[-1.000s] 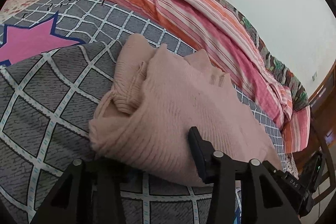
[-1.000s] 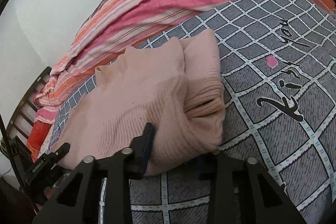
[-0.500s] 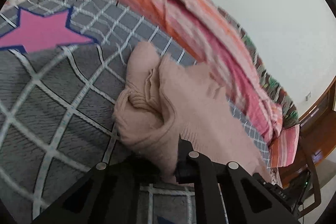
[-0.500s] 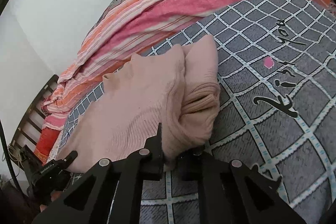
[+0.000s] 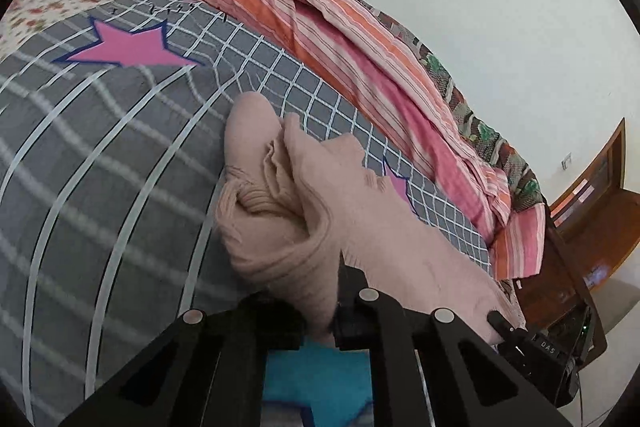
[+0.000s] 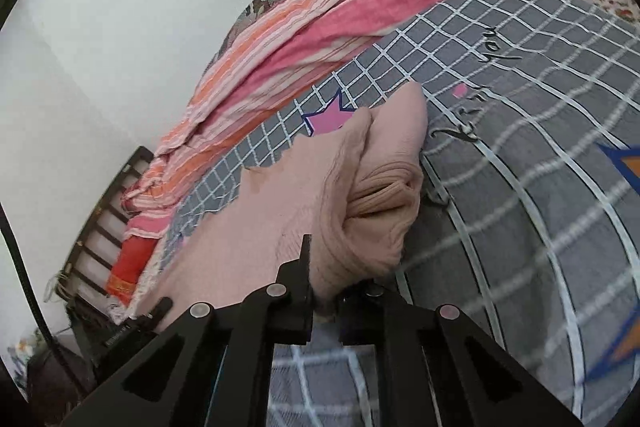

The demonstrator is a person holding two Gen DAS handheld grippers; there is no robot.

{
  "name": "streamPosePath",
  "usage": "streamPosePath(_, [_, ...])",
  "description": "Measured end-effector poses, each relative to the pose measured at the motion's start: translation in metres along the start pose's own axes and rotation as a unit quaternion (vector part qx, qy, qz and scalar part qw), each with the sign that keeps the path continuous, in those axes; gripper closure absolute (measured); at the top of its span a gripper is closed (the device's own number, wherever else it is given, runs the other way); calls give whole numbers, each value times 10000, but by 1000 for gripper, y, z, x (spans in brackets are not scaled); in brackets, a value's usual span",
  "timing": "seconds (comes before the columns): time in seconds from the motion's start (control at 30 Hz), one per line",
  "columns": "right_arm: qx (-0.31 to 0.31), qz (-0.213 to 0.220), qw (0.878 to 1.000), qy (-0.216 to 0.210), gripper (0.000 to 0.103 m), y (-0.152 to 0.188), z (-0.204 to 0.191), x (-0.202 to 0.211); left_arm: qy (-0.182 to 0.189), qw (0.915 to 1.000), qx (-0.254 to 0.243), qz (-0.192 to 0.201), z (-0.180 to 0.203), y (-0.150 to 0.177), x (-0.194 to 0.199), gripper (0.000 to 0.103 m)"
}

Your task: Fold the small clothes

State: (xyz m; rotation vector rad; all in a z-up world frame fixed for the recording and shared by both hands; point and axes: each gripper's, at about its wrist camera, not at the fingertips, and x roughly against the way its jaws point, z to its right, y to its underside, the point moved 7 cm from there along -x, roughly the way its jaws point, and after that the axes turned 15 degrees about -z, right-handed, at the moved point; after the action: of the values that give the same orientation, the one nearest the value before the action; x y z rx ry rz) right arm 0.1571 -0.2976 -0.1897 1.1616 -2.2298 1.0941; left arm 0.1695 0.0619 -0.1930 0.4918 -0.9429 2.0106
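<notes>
Two grippers, left gripper (image 5: 320,311) and right gripper (image 6: 326,301), each clamp one near corner of the pale pink ribbed knit sweater (image 5: 320,223), lifting the edge evenly to fold it across the grey checked bed blanket (image 5: 100,187).

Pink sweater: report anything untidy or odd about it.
The pink sweater is bunched, not flat: its ribbed cuff is rolled into the fold. Both the left gripper and right gripper pinch its near edge.

Home bedroom: bed with grey checked blanket (image 5: 120,187), striped quilt (image 5: 320,27), wooden headboard (image 6: 108,203).
</notes>
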Motion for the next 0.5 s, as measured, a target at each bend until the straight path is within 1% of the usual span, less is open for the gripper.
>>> streamPosePath(0.1, [126, 38, 9998, 133, 95, 17, 0, 14, -18, 10000, -54, -2, 3, 18, 12, 94])
streamPosePath(0.17, [179, 42, 9996, 196, 95, 25, 1, 21, -119, 9998, -144, -55, 4, 27, 15, 93])
streamPosePath(0.2, [217, 22, 9995, 237, 94, 27, 1, 21, -258, 9993, -201, -152, 3, 30, 14, 92])
streamPosePath(0.27, [384, -65, 9983, 433, 87, 30, 4, 22, -459, 9979, -342, -315, 0, 32, 14, 87])
streamPosePath(0.3, [502, -111, 9970, 582, 81, 31, 6, 24, -602, 9967, -423, -338, -3, 32, 16, 86])
streamPosePath(0.37, [645, -58, 9948, 785, 79, 32, 11, 32, -837, 9948, -518, -253, -10, 28, 25, 74])
streamPosePath(0.43, [828, 101, 9913, 1023, 69, 27, 14, 43, -932, 9941, -546, -133, -16, 20, 35, 69])
streamPosePath(0.47, [886, 250, 9888, 1174, 68, 22, 15, 50, -966, 9938, -538, -77, -19, 16, 38, 63])
streamPosePath(0.5, [921, 375, 9864, 1311, 67, 15, 15, 55, -1016, 9934, -537, -4, -21, 9, 41, 60])
